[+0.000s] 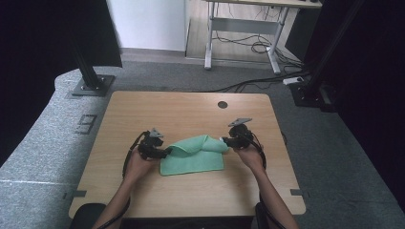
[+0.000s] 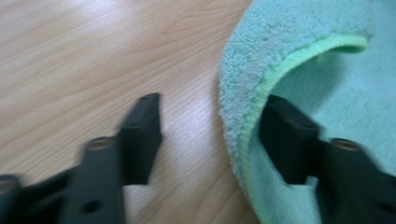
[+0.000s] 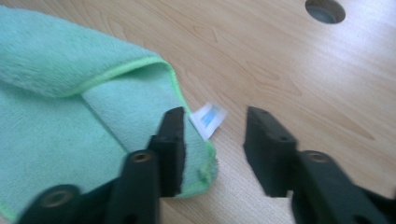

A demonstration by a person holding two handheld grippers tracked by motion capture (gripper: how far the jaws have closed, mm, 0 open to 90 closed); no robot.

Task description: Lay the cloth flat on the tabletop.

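Wooden table, folded green cloth, blurred tongs spread wide

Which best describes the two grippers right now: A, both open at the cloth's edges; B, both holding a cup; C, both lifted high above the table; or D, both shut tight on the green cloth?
A: the left gripper and right gripper both have jaws spread apart at edges of the green cloth.

Grey floor mat left of table: large taped figure "9". Small white-and-blue tag on green cloth corner: print too blurred to read.
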